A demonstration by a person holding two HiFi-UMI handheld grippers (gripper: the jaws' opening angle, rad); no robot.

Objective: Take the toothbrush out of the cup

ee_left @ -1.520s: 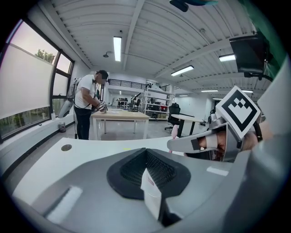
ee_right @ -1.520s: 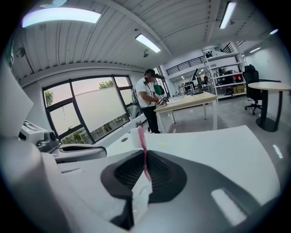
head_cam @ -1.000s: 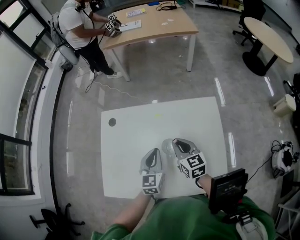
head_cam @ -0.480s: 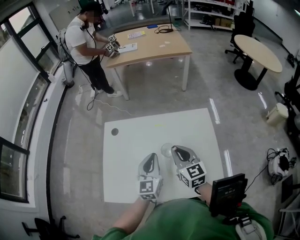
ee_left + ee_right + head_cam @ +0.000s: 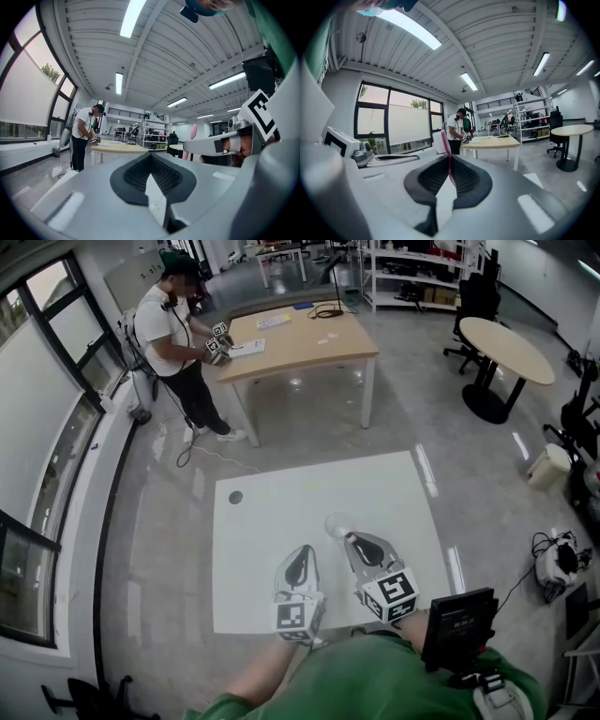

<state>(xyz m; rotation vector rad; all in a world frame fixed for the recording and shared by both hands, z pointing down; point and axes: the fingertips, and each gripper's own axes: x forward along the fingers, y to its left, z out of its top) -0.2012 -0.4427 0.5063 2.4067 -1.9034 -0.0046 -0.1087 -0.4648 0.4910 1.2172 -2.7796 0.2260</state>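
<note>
Toothbrush (image 5: pixel 444 140) is clamped in the right gripper (image 5: pixel 448 164) just beside the cup (image 5: pixel 337 524) on the worktop (image 5: pixel 272 540), left gripper (image 5: pixel 151 161) is clenched empty, and I can't confirm it's clear of the cup.

We see the right tongs (image 5: pixel 449 174) closed on a pink toothbrush (image 5: pixel 446 149), its thin handle rising from between the 2 dark pads (image 5: pixel 464 180) and leaning slightly left. Beyond, 1 person (image 5: pixel 457 127) in a white shirt stands at a wooden worktop (image 5: pixel 492 140). A round table (image 5: pixel 574 130) sits at the right, tall windows (image 5: pixel 398 126) at the left, strip lights (image 5: pixel 468 80) overhead.
</note>
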